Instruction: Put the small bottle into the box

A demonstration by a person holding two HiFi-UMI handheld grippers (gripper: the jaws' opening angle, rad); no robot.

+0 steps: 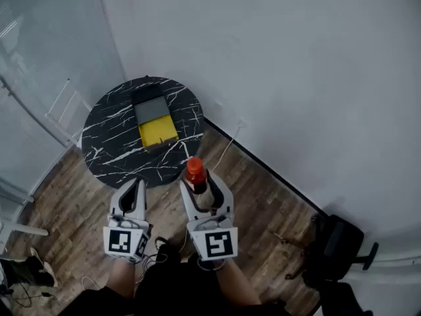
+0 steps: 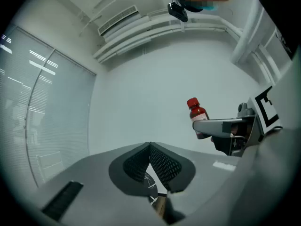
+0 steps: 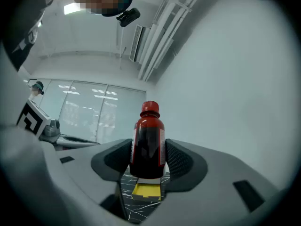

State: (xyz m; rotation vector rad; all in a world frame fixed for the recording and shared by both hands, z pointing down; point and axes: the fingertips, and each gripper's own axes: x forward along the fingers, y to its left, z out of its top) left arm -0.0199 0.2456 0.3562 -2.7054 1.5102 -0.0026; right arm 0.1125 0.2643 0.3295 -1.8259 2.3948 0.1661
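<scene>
Grips bottle (image 3: 149,145) upright in right claw (image 1: 202,188), clamped on its sides, near worktop (image 1: 112,143) edge; shows left claw (image 2: 150,160) beside it, pressed together, empty; has box (image 1: 156,120), yellow inside, open on worktop, apart from bottle.

The small bottle (image 1: 195,174) is dark red with a brighter red cap and a white label. The round table (image 1: 112,140) is black, veined with white like marble. The box (image 1: 151,112) is grey with a yellow part. The left gripper (image 1: 135,188) and right gripper (image 1: 201,184) are pale grey with black mesh-patterned pads (image 3: 181,161) and black-and-white square markers. The floor (image 1: 263,199) is brown wood planking.
</scene>
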